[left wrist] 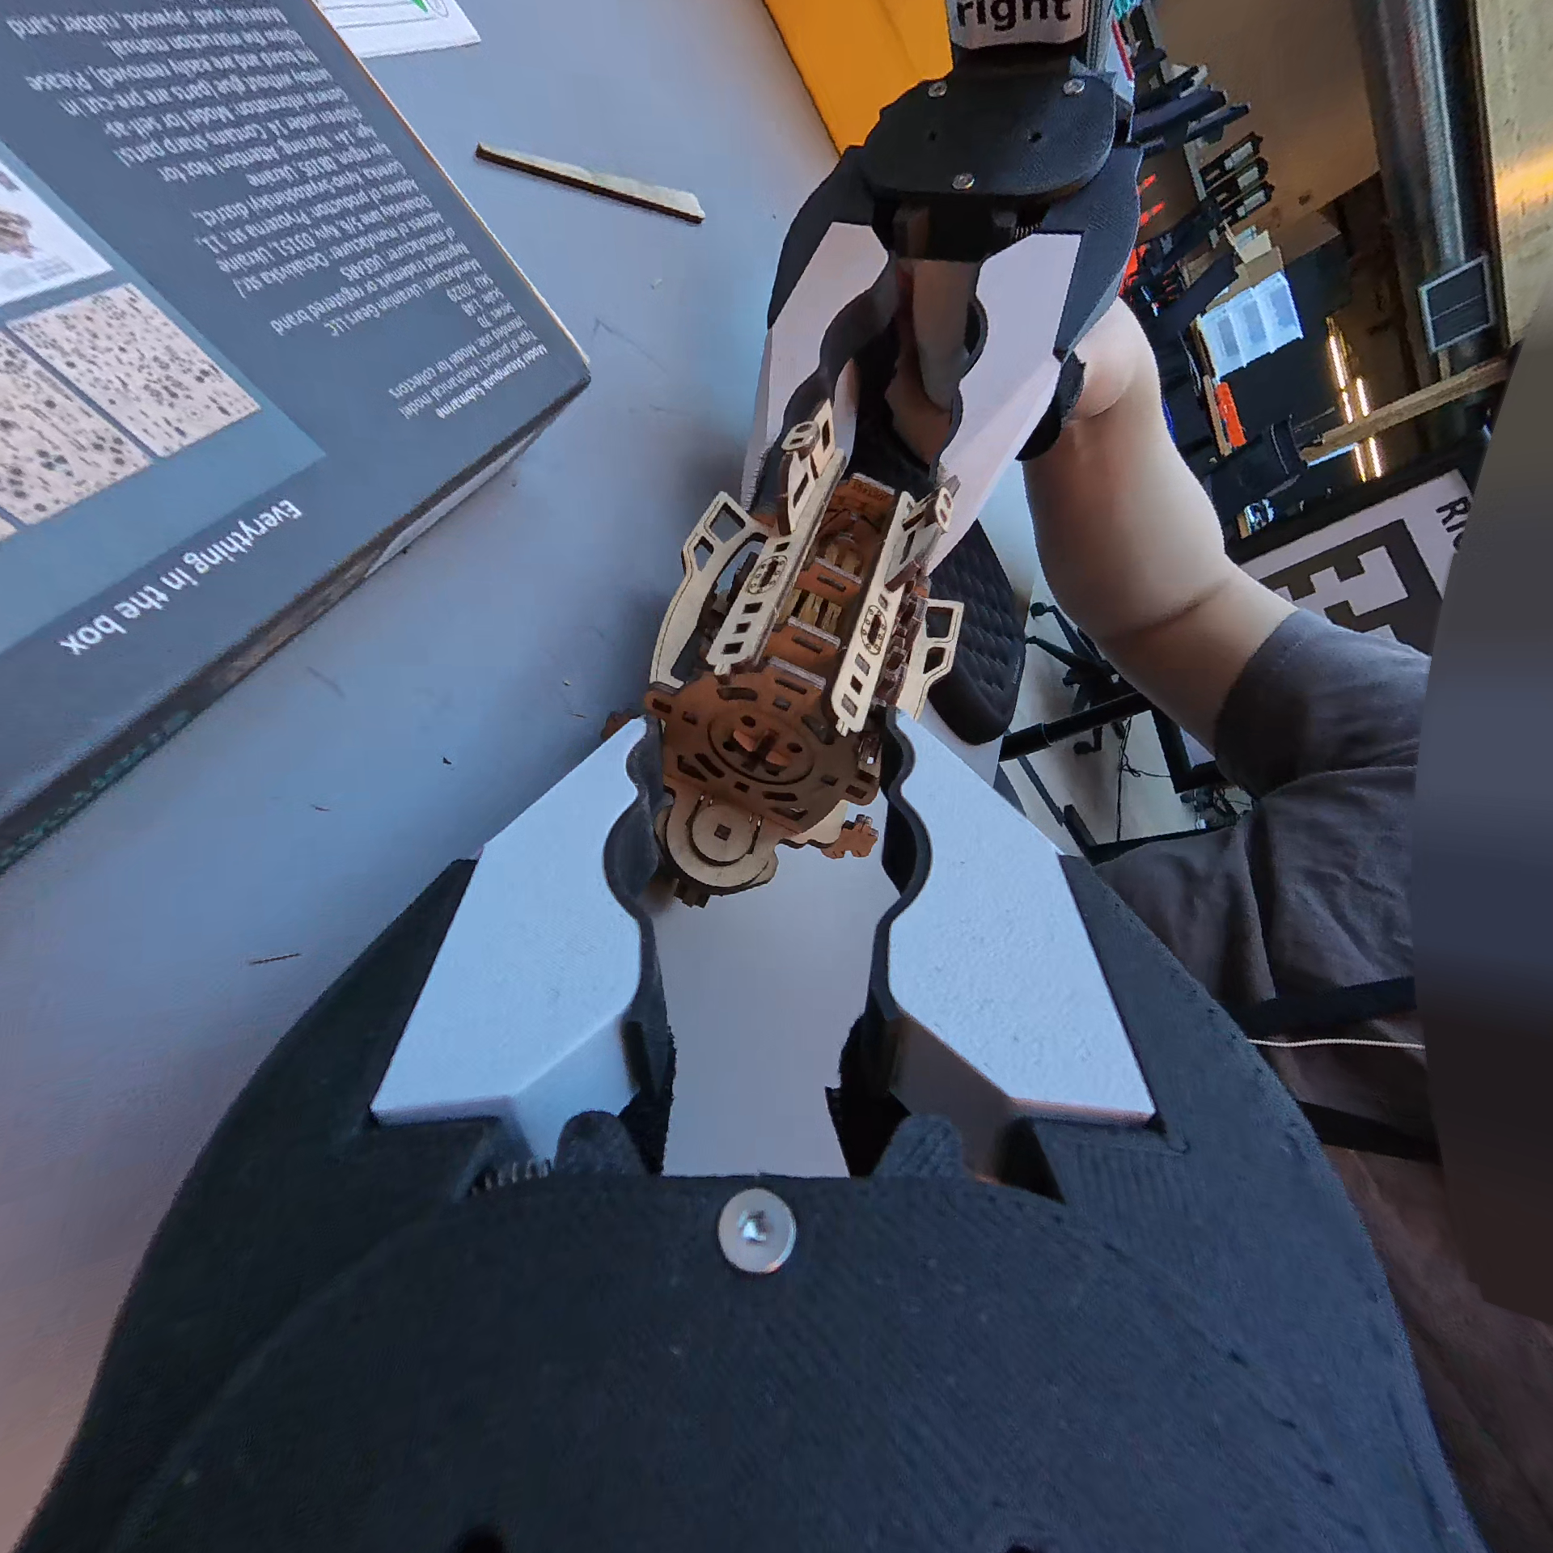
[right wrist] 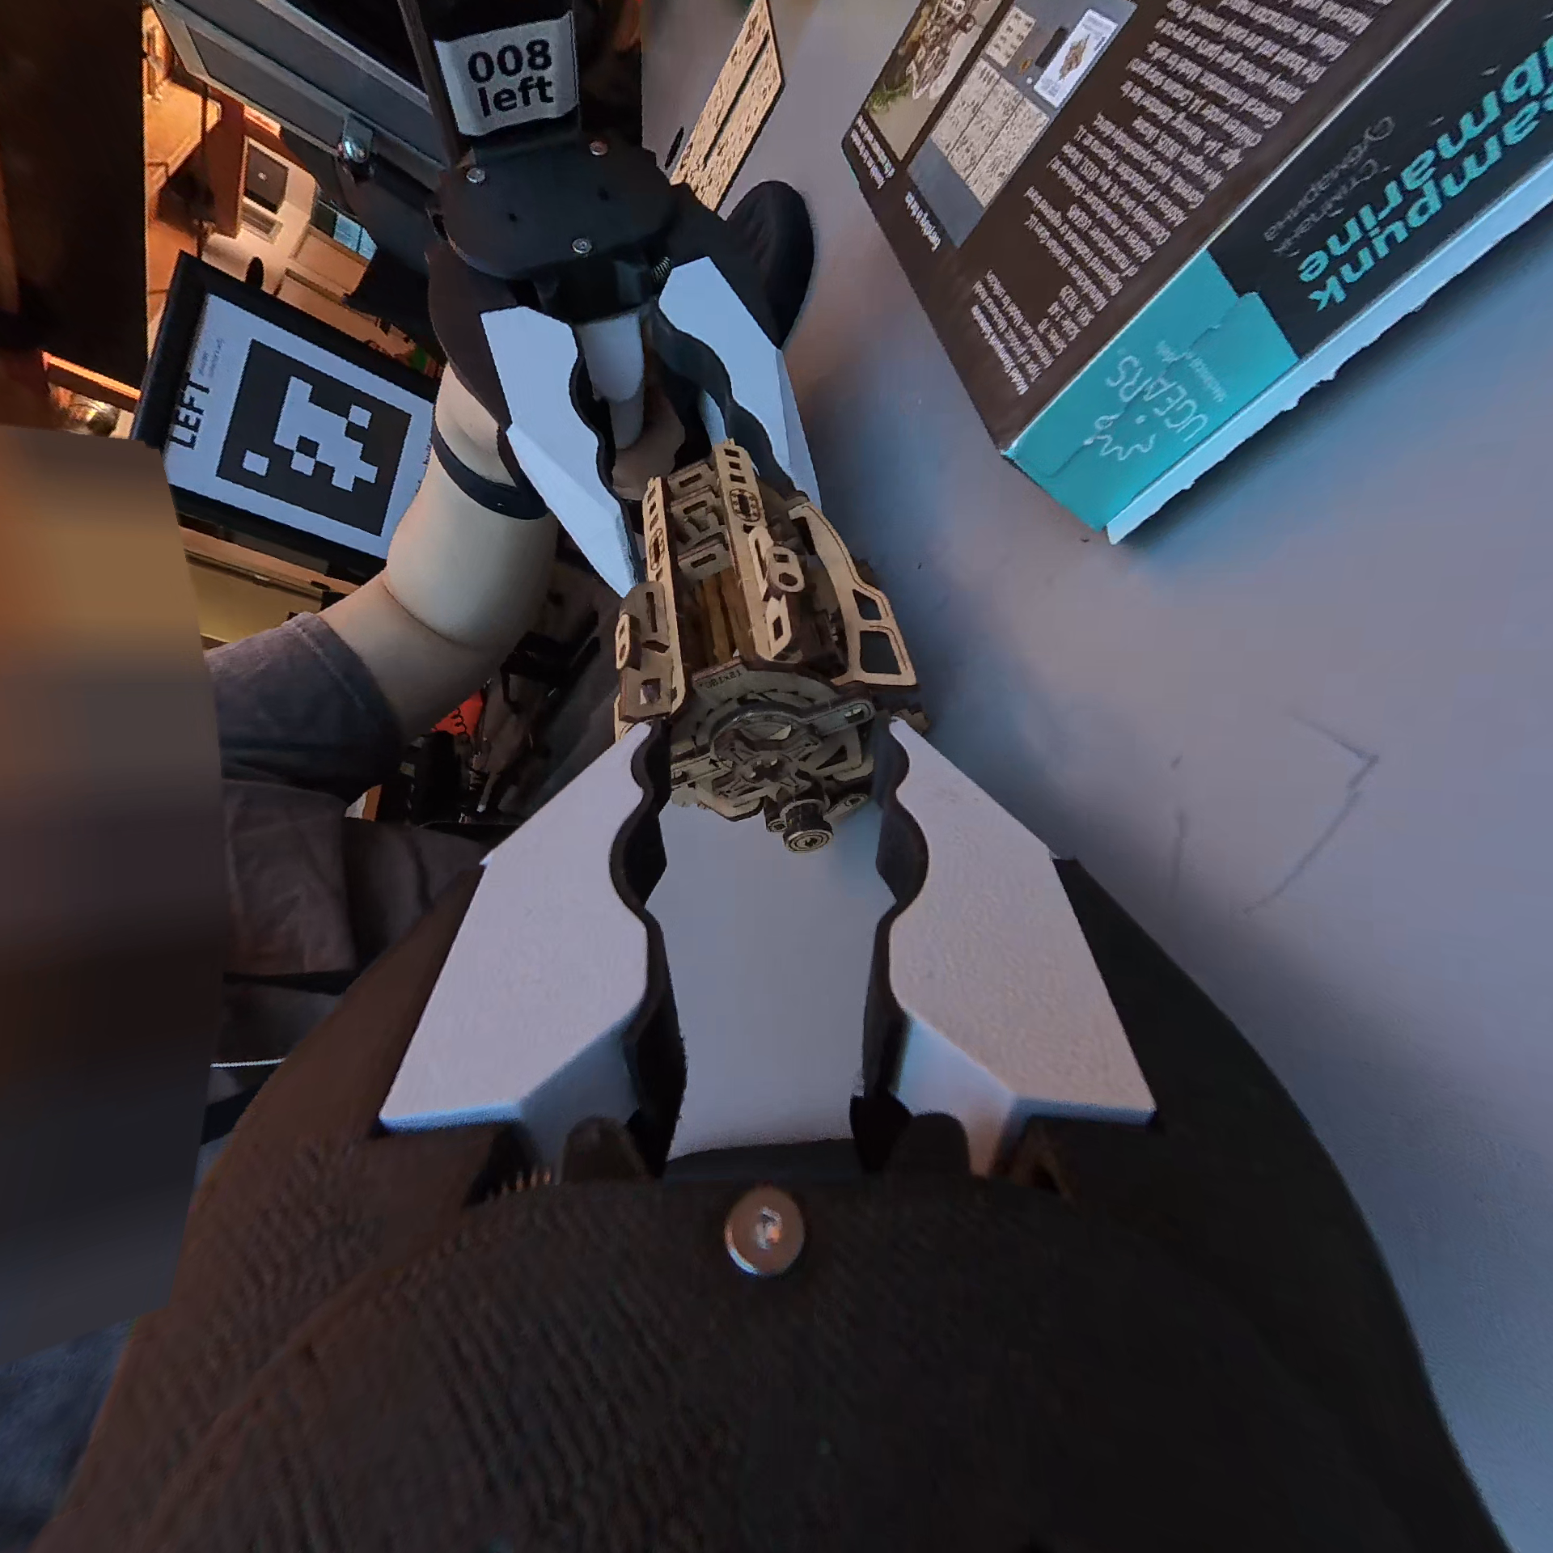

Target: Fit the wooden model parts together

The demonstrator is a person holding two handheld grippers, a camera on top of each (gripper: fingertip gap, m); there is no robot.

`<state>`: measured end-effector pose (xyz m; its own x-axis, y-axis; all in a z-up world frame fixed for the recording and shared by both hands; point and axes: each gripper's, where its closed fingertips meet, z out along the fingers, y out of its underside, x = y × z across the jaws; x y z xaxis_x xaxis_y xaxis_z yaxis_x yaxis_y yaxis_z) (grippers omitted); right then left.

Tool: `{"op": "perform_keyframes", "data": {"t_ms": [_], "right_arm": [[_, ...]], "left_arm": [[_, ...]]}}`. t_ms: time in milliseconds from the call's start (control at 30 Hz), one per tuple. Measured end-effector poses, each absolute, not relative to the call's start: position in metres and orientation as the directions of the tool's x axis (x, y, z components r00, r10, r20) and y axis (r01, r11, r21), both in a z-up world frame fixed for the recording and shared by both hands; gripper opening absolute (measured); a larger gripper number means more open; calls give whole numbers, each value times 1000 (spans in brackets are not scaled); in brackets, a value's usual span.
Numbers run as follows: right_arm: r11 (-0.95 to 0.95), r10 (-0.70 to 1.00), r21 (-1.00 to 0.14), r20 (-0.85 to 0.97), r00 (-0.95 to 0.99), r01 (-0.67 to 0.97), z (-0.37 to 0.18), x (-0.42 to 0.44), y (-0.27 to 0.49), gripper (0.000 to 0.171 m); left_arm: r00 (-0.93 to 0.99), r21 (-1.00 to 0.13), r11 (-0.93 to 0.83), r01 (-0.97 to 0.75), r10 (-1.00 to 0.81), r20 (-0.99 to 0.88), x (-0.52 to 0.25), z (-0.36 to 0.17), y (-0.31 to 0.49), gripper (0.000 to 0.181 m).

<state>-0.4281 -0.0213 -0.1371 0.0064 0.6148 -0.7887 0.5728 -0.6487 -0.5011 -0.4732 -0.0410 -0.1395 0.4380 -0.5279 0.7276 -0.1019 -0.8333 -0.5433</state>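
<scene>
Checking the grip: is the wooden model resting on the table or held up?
Held up: the wooden model spans between left tool and right tool, off the table.

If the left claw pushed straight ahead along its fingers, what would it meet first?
The wooden model itself, already between the left claw fingertips. Directly beyond it, the right claw grips the model's far end, facing back. Depth between them is unclear.
</scene>
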Motion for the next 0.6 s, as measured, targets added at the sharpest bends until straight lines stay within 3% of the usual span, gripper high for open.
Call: {"op": "perform_keyframes", "data": {"t_ms": [300, 433, 600], "right_arm": [[-663, 593, -496, -805, -10, 561, -137, -433, -24, 47], [-657, 604, -512, -797, -21, 554, -137, -433, -26, 47], [-630, 639, -548, -768, -33, 550, -138, -432, -28, 47]], "left_arm": [[447, -581, -813, -30, -531, 720, -496, -124, -48, 55], [565, -696, -715, -69, -603, 563, -503, -116, -48, 65], [666, -815, -521, -254, -705, 243, -481, -113, -47, 79]]}}
